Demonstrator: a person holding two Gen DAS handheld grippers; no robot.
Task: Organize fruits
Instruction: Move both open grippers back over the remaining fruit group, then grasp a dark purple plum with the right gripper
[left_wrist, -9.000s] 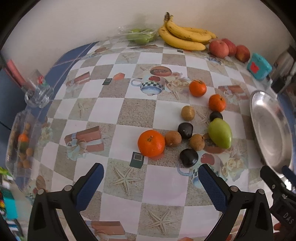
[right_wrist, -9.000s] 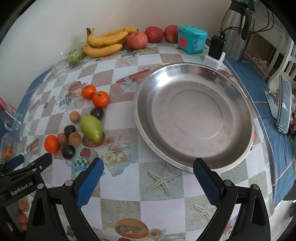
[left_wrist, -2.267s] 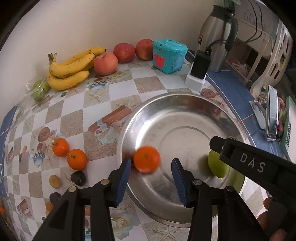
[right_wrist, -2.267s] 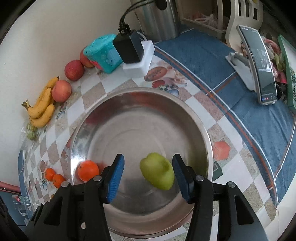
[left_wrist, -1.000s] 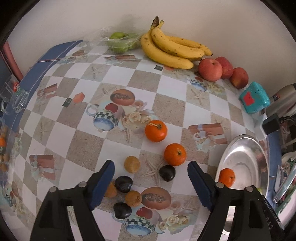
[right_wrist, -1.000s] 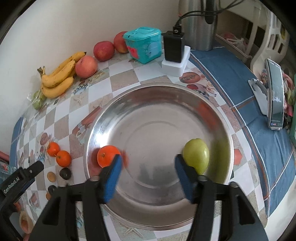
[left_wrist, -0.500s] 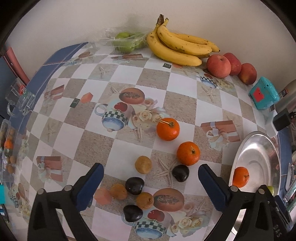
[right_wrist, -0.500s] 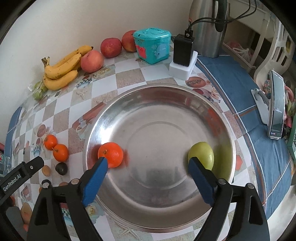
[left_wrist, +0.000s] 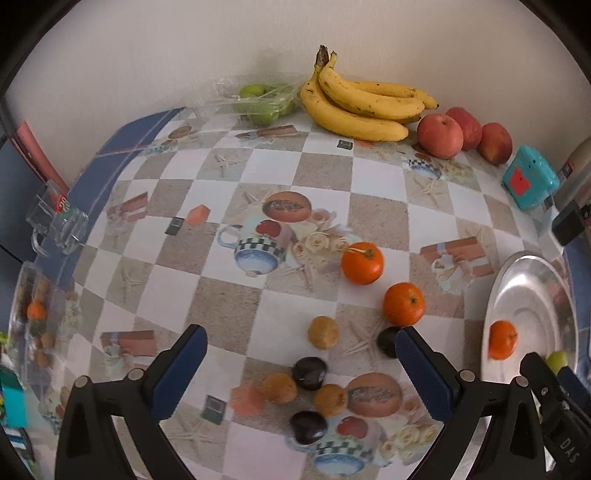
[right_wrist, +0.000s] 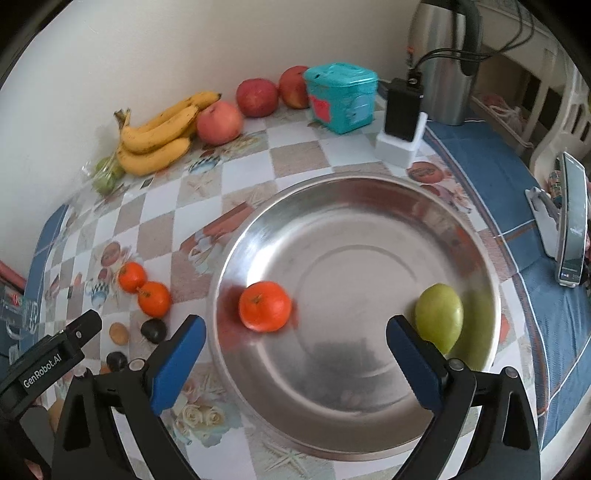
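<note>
A steel bowl (right_wrist: 369, 199) holds an orange (right_wrist: 265, 311) on its left and a green pear (right_wrist: 439, 317) on its right. My right gripper (right_wrist: 295, 345) hangs open over the bowl's near side with nothing between its fingers. My left gripper (left_wrist: 301, 363) is open above loose fruit on the checked cloth: two oranges (left_wrist: 362, 263) (left_wrist: 403, 304), several small brown fruits (left_wrist: 323, 332) and several dark ones (left_wrist: 309, 373). The bowl (left_wrist: 532, 295) shows at the right edge of the left wrist view.
Bananas (left_wrist: 362, 107), apples (left_wrist: 440, 136) and a bag of green fruit (left_wrist: 258, 101) line the wall. A teal box (right_wrist: 341, 96), a charger (right_wrist: 402, 122) and a kettle (right_wrist: 445, 66) stand behind the bowl. A phone on a stand (right_wrist: 572, 225) is at the right. A glass mug (left_wrist: 55, 221) sits left.
Both grippers' jaws spread wider over the last second. The left view slid slightly across the loose fruit. The right view drew back a little from the bowl; orange and pear stay in it.
</note>
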